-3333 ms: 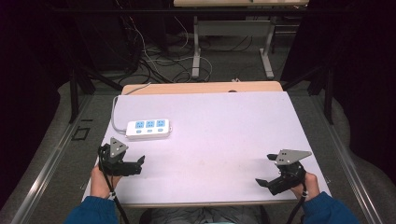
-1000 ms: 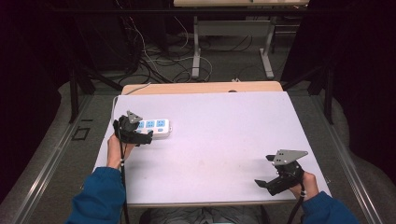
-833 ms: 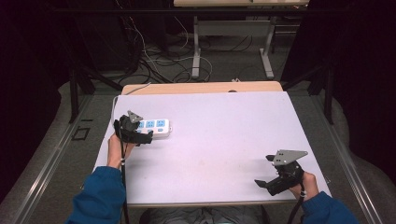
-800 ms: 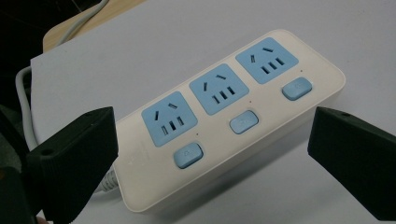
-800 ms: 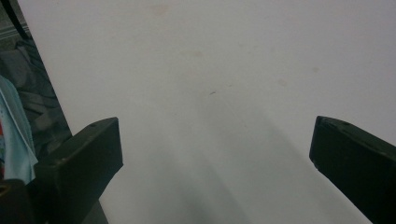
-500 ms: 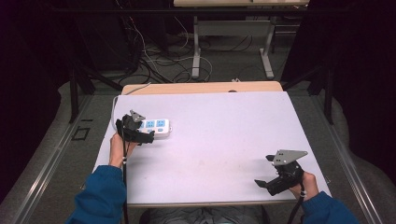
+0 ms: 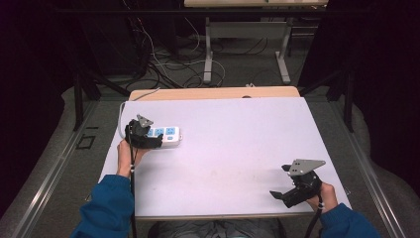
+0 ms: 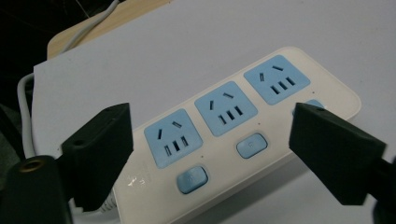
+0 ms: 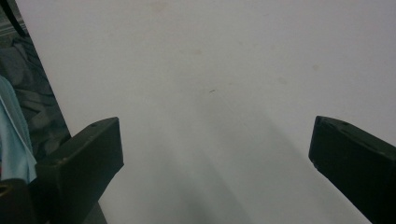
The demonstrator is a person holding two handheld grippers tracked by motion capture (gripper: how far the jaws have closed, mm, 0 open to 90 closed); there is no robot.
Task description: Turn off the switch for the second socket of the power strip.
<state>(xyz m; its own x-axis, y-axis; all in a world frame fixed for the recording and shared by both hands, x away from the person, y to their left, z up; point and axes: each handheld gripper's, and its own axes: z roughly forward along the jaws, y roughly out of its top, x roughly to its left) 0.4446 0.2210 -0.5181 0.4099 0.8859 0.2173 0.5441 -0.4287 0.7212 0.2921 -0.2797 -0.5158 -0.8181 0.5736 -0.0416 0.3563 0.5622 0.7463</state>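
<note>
A white power strip (image 7: 168,135) with three blue sockets lies at the table's left side, its grey cord (image 7: 122,113) running off the back left. My left gripper (image 7: 152,142) hovers over the strip's left end. In the left gripper view the strip (image 8: 224,126) lies between and below the two black jaws of my left gripper (image 8: 212,142); they have just been closing but stand wide, and no pad presses on it. My right gripper (image 7: 281,194) rests near the front right edge, and in its own view my right gripper (image 9: 215,154) is open over bare white tabletop.
The white tabletop (image 7: 237,148) stretches between both hands, with a wooden strip (image 7: 213,93) along its far edge. Beyond it stand a desk frame and loose cables on the floor. A blue sleeve (image 7: 106,208) enters at the bottom left.
Since the oldest frame my left hand has moved from the front left edge up to the power strip. Over the last second it shifted only slightly. The right gripper stayed put.
</note>
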